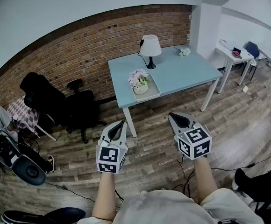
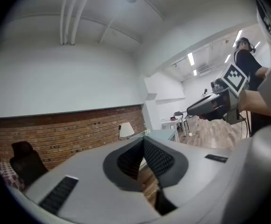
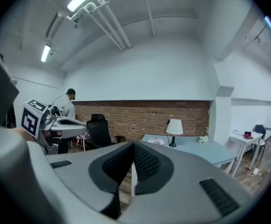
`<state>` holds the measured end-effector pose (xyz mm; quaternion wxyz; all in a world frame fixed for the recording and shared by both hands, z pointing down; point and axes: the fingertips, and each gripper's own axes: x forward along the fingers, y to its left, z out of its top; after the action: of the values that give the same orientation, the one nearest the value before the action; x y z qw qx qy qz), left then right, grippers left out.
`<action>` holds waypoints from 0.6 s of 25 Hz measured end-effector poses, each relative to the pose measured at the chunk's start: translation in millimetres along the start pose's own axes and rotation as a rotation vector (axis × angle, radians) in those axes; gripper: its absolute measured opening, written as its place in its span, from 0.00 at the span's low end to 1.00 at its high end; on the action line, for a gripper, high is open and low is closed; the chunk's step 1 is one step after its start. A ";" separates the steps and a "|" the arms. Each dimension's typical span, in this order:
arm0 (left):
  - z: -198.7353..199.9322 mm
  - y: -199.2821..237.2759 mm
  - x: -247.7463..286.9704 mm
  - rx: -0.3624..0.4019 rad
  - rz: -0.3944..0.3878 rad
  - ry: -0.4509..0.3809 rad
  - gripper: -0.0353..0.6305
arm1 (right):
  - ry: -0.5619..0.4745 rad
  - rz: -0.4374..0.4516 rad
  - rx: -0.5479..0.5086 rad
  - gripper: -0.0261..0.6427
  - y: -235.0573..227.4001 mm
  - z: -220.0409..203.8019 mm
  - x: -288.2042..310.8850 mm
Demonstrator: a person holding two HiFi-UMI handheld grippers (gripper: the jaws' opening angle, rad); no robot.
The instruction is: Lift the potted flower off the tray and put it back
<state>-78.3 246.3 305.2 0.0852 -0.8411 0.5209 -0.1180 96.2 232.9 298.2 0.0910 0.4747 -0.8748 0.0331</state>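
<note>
Two grippers: the grey two-jaw left gripper (image 1: 123,122) and its twin, the right gripper (image 1: 170,114), each carry a marker cube. They are held side by side over the brown wood-plank floor (image 1: 247,125), well apart from the table and aimed roughly level toward it.
Left claw: the jaws are closed tip to tip, with nothing between the ribbed pads.
Right claw: the jaws are pressed together and equally empty.
Potted flower: the pink-and-white potted flower (image 1: 139,80), in a pale round pot, stands upright in the tray. Neither gripper touches it.
Tray: the pale rectangular tray (image 1: 155,93) with a raised rim lies on the table's near-left part, close to the front edge.
Table: the light blue rectangular table (image 1: 187,71) stands on white legs, its far side near the red brick wall (image 1: 79,50).
Lamp: a white-shaded lamp on a black stem (image 1: 150,48) stands behind the tray, toward the wall.
Far corner: a small white flower bunch (image 1: 184,52) lies on the tabletop, well apart from the tray.
Chairs: two black office chairs (image 1: 79,108) stand left of the table by the wall.
Right side: a white desk (image 1: 231,55) stands beyond the table.
</note>
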 end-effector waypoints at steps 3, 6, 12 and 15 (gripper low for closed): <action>-2.2 -1.4 6.3 0.000 0.006 0.006 0.10 | 0.024 -0.017 -0.003 0.07 -8.4 -6.7 3.6; -4.1 -4.1 10.2 -0.001 0.014 0.014 0.10 | 0.020 -0.021 0.014 0.07 -15.5 -10.1 3.7; -5.0 -19.6 11.1 -0.008 0.031 0.033 0.10 | -0.010 0.052 0.089 0.07 -26.6 -9.2 -6.8; -7.8 -29.0 12.3 -0.013 0.038 0.043 0.09 | -0.014 0.086 0.091 0.07 -28.4 -13.1 -12.4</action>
<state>-50.4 248.0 321.8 0.0706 -0.8289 0.5392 -0.1311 128.2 229.5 307.9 0.0616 0.4403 -0.8927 0.0732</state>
